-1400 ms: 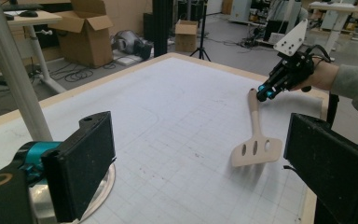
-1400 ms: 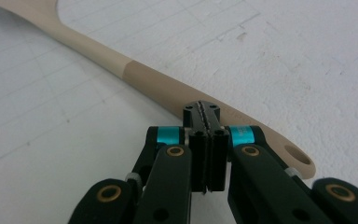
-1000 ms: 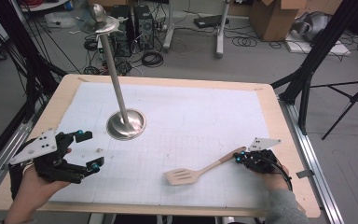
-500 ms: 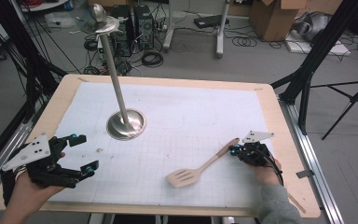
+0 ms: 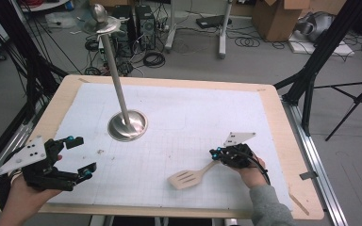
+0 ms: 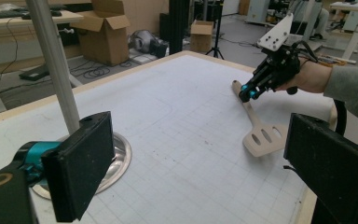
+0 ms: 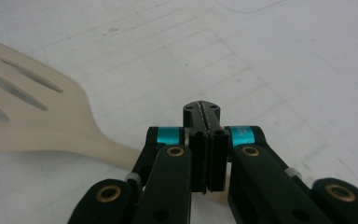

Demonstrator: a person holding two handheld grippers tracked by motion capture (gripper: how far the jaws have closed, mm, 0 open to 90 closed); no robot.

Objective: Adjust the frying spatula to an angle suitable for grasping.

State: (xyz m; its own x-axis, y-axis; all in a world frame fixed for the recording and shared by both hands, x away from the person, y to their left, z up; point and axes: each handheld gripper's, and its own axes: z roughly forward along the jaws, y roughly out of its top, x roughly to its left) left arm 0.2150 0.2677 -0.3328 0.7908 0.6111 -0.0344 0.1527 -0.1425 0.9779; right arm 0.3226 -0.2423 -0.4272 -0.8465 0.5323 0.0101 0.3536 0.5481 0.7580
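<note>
Since the earlier frame, right tongs (image 5: pixel 217 154) dragged the wooden spatula (image 5: pixel 188 177) rightward on the desk (image 5: pixel 283 136), clenched on its handle. Left tongs (image 5: pixel 78 157) wait released, empty. I judge the hanging on the metal stand (image 5: pixel 127 125) remains.

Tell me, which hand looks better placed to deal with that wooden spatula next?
Probably the right. The right gripper sits shut at the spatula handle's end, while the left gripper stands open, far across the mat.

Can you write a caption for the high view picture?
Right gripper shut at the wooden spatula handle; left gripper open near the metal stand.
</note>
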